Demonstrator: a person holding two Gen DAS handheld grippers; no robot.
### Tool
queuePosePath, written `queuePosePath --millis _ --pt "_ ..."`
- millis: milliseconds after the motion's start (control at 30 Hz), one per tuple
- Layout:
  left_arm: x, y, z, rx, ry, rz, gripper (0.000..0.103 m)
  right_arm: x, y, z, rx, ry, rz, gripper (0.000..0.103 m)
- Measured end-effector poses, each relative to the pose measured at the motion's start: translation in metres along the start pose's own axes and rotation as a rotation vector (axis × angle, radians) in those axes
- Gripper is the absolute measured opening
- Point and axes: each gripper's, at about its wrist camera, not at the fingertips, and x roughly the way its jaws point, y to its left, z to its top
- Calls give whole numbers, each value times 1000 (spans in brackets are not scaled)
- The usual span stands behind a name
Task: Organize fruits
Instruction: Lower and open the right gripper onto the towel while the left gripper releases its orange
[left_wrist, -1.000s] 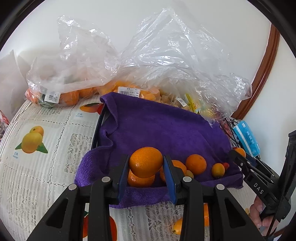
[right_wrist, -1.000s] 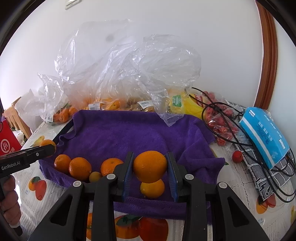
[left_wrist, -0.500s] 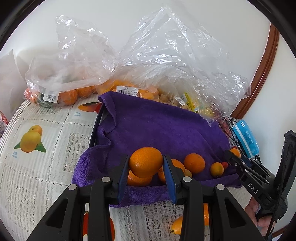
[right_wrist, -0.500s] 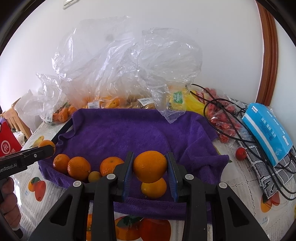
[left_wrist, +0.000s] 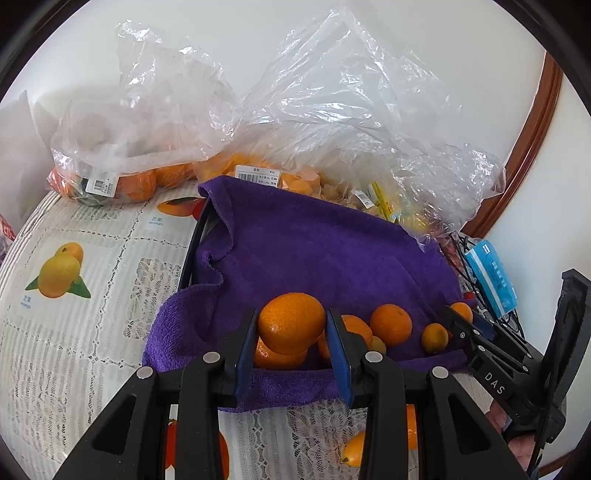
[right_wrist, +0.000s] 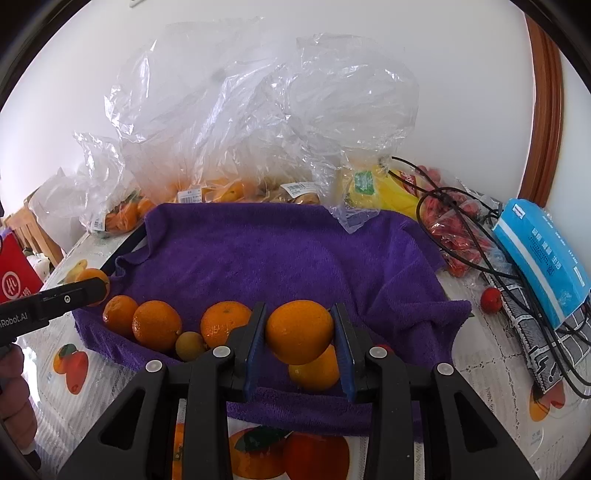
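My left gripper is shut on an orange mandarin, held above the front left edge of a purple towel laid over a tray. My right gripper is shut on another orange, held above the towel's front edge. Several oranges and a small yellow-green fruit lie in a row along the towel's front. A yellow-orange fruit lies just under my right gripper. Each gripper shows at the edge of the other's view.
Clear plastic bags with oranges and bananas stand behind the towel against the wall. A blue packet, black cables, a bag of red fruit and a loose red tomato lie at right. The tablecloth is fruit-printed.
Both grippers have pulled back and lifted slightly with their oranges still held. The fruit on the towel has not moved.
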Motion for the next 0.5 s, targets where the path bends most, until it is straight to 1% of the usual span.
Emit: queuePosePath --millis 500 --pt "3 2 1 -7 7 -2 35 7 4 -3 -20 27 7 35"
